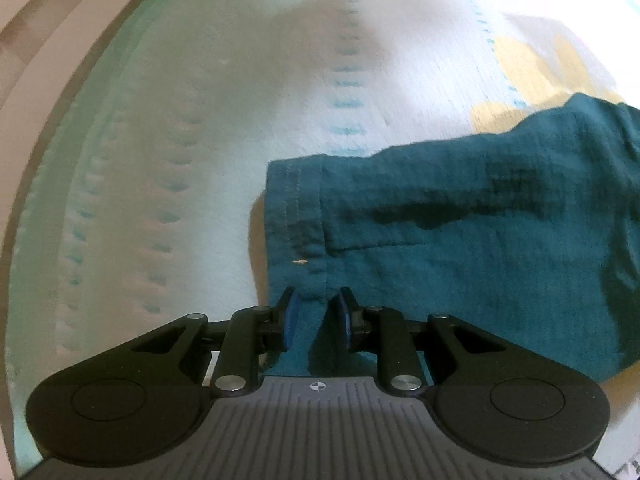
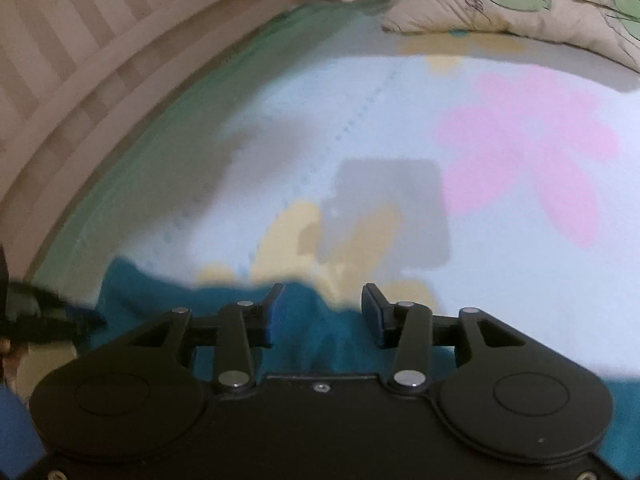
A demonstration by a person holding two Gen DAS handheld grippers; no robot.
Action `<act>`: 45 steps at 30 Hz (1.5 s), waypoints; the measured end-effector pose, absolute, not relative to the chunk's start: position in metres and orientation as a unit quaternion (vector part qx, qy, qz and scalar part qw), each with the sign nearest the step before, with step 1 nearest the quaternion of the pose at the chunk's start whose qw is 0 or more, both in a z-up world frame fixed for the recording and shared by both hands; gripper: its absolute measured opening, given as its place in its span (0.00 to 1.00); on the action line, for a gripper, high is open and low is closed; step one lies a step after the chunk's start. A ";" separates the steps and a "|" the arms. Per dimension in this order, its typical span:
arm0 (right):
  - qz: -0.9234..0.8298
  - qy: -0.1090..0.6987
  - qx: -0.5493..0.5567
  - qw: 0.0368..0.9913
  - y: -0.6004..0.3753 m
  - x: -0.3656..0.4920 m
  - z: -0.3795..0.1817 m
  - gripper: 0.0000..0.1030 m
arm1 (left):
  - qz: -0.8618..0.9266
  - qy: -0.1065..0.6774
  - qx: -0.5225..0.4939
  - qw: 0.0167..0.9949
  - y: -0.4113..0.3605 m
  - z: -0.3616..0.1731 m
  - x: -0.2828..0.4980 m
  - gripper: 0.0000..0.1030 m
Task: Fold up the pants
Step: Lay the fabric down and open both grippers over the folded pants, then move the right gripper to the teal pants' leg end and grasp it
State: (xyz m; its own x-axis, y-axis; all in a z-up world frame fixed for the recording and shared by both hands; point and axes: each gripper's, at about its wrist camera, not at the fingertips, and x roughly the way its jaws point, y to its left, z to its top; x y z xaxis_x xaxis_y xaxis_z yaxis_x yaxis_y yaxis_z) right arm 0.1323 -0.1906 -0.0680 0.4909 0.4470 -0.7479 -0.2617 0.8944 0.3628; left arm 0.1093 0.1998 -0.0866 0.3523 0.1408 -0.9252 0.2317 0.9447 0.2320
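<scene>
Teal pants (image 1: 460, 240) lie on the bed (image 1: 180, 140), lower right of frame. Left gripper (image 1: 314, 312) pinches the hem; right gripper (image 2: 320, 312) fingers spread, holding nothing. Keep left pinch tight & pull flat b4 folding

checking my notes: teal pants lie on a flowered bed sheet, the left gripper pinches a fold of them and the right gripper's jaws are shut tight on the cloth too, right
Not quite. The right gripper is not shut on the cloth: the right wrist view shows its jaws standing apart above the teal pants, pads clear of the fabric. The rest holds: the left gripper pinches a fold, and the pants lie on the flowered sheet.
</scene>
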 end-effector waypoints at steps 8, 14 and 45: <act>0.178 0.565 0.042 0.805 -0.170 0.064 -0.117 0.50 | 0.006 0.530 0.150 0.835 0.189 -0.035 0.116 0.21; 0.179 0.588 0.035 0.788 -0.164 0.041 -0.130 0.48 | 0.020 0.491 0.170 0.854 0.162 0.004 0.123 0.21; -0.132 0.440 0.251 0.852 -0.510 -0.032 -0.048 0.61 | -0.218 0.486 0.140 0.834 -0.151 -0.069 0.070 0.21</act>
State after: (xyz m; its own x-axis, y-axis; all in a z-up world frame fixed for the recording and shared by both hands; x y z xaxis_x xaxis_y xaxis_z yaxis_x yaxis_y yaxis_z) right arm -0.0320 -0.5100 -0.0478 0.5780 -0.0043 -0.8161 0.4459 0.8392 0.3114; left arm 0.0698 -0.1508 -0.0687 0.4319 -0.2274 -0.8728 0.4996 0.8660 0.0216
